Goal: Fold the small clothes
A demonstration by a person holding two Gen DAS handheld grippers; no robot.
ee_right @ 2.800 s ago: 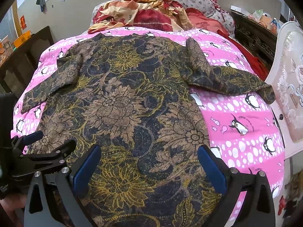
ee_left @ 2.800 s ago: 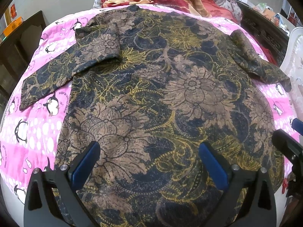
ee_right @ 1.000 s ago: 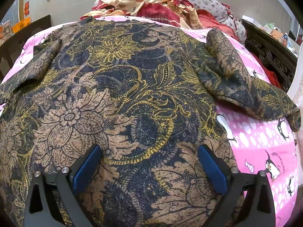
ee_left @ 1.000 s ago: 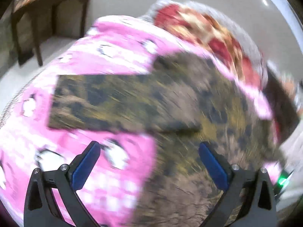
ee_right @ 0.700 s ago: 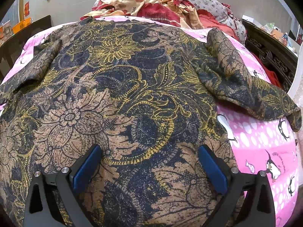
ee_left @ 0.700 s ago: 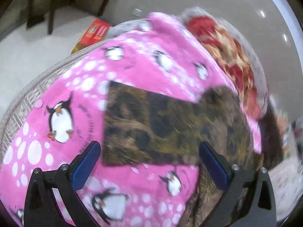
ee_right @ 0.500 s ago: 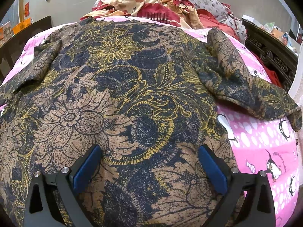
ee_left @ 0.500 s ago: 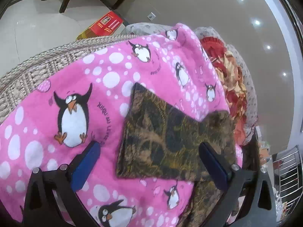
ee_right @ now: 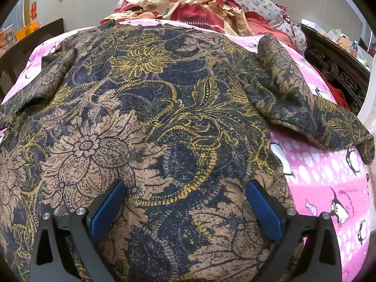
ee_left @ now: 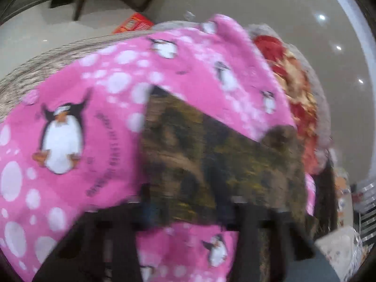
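Shirt (ee_right: 164, 122) spread flat on pink blanket (ee_right: 329, 183). We close left gripper (ee_left: 188, 213) fingers around sleeve (ee_left: 211, 159) end; right gripper (ee_right: 185, 209) fingers spread above hem. Next: fold sleeve inward.

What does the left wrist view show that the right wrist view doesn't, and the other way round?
Only the left wrist view, blurred, shows the left tongs closing at the cuff end of one sleeve, plus a woven mat edge and an orange box.

Only the right wrist view shows the shirt's body, the other sleeve, the bedding pile clearly, and the open right tongs over the fabric.

Both show the floral shirt on the pink penguin blanket.
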